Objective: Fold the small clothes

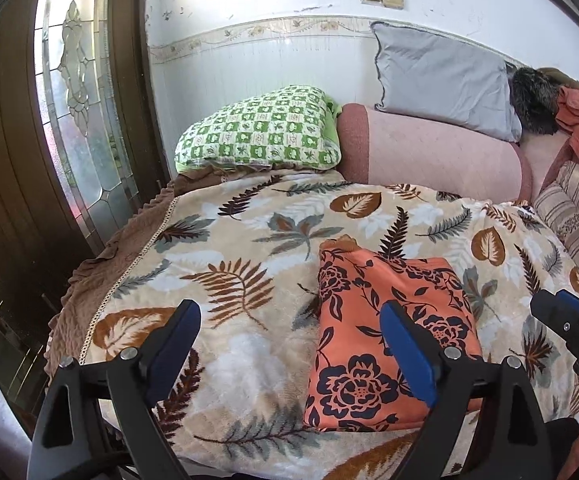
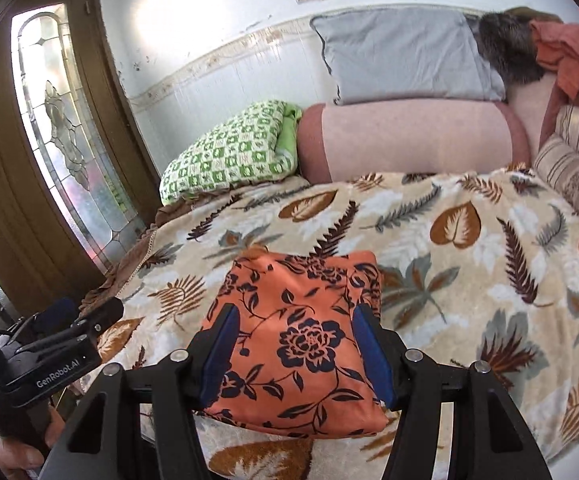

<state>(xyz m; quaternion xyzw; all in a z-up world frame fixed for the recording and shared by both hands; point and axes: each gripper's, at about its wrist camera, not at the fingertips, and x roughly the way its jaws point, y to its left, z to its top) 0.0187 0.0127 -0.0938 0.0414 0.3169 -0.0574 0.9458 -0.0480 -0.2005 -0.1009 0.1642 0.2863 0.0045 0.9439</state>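
The orange flowered garment (image 2: pixel 301 344) lies near the front edge of the leaf-print blanket (image 1: pixel 249 216), already folded into a compact rectangle. Both the left gripper (image 1: pixel 289 344) and right gripper (image 2: pixel 295 356) hover above it, fingers spread, holding nothing. Little seems left beyond tidying.

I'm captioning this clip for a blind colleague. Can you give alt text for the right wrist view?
A folded orange floral garment lies on a leaf-patterned blanket, framed by the open right gripper. The left gripper sits at left; pillows line the wall behind.
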